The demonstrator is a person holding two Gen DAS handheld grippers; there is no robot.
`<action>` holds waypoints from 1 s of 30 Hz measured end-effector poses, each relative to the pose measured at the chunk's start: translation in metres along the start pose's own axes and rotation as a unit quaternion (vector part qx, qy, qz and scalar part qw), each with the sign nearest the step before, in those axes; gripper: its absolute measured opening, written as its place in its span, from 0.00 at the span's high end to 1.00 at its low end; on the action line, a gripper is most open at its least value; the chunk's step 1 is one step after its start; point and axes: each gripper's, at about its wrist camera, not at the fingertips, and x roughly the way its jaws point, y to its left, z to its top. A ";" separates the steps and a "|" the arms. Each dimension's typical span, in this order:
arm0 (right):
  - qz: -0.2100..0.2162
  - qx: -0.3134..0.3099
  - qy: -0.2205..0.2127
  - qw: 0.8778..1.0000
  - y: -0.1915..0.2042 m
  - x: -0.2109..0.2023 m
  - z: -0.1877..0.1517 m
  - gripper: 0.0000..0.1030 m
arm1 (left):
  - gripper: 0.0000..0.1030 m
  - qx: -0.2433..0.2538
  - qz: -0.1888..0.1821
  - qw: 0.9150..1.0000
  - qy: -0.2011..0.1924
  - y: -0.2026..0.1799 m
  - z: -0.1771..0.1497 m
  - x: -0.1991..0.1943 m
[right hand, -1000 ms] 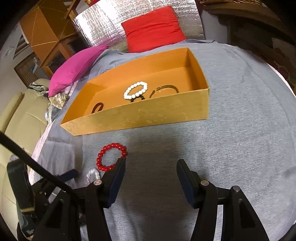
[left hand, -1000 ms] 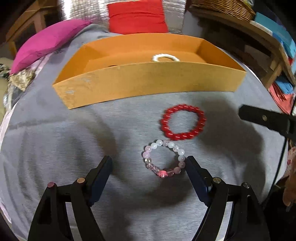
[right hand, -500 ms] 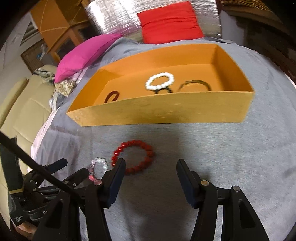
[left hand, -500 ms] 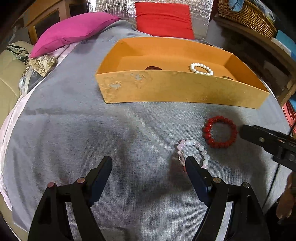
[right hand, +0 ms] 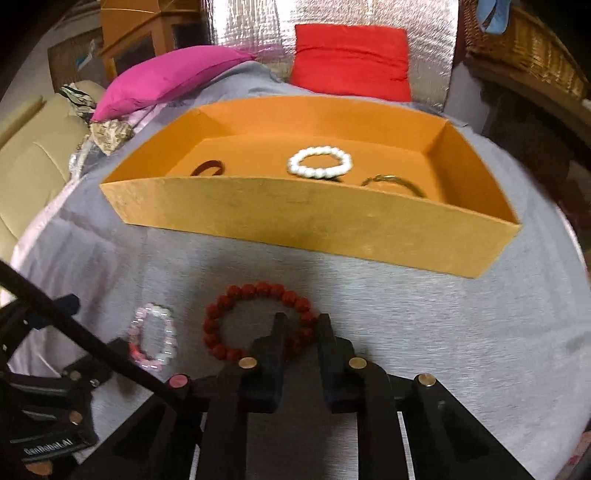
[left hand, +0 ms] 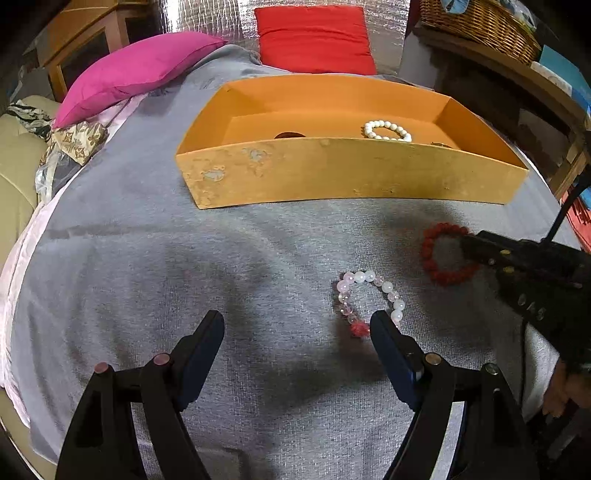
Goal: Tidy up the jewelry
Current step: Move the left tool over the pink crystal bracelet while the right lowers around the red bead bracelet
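Note:
A red bead bracelet [right hand: 229,317] lies on the grey cloth; my right gripper [right hand: 301,325] has closed its fingers on the bracelet's near right beads. It also shows in the left wrist view [left hand: 428,254] with the right gripper [left hand: 469,245] over it. A pink and white bead bracelet [left hand: 369,295] lies just beyond my open, empty left gripper [left hand: 297,328], by its right fingertip, and shows in the right wrist view [right hand: 153,338]. The orange box [right hand: 314,221] holds a white bead bracelet [right hand: 319,162], a gold bangle [right hand: 391,182] and a dark ring-shaped piece [right hand: 207,170].
A pink cushion [left hand: 133,74] and a red cushion [left hand: 314,40] lie behind the box [left hand: 351,177]. A beige sofa [right hand: 33,162] is at the left. A wicker basket [left hand: 480,26] sits on a wooden shelf at the right.
My right gripper moved forward over the red bracelet and closed on its near side. My left gripper shifted left, so the pink bracelet now sits by its right finger.

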 end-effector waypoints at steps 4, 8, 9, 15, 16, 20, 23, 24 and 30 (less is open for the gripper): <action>0.000 0.027 0.001 1.000 -0.025 -0.006 -0.002 0.83 | 0.21 0.008 0.009 1.000 -0.001 -0.005 0.001 0.000; 0.002 0.046 0.007 0.999 -0.047 -0.009 -0.006 0.84 | 0.21 0.013 0.011 1.000 -0.002 -0.008 0.002 0.000; 0.004 0.052 0.008 0.999 -0.054 -0.011 -0.008 0.84 | 0.21 0.016 0.012 1.000 -0.003 -0.010 0.002 0.000; 0.019 0.081 0.021 0.996 -0.074 -0.012 -0.013 0.83 | 0.21 0.028 0.017 0.999 -0.003 -0.018 0.003 0.001; 0.024 0.087 0.023 0.996 -0.076 -0.011 -0.014 0.83 | 0.21 0.029 0.016 0.999 -0.002 -0.019 0.003 0.001; 0.037 0.097 0.031 0.994 -0.079 -0.011 -0.015 0.79 | 0.21 0.033 0.013 0.999 0.000 -0.023 0.004 0.003; 0.049 0.102 0.033 0.993 -0.080 -0.011 -0.016 0.72 | 0.21 0.037 0.012 0.999 0.000 -0.025 0.003 0.003; 0.050 0.102 0.033 0.993 -0.080 -0.011 -0.016 0.69 | 0.21 0.038 0.012 0.999 0.000 -0.025 0.003 0.004; 0.052 0.098 0.031 0.993 -0.082 -0.011 -0.019 0.64 | 0.21 0.041 0.011 0.999 0.004 -0.026 0.001 0.004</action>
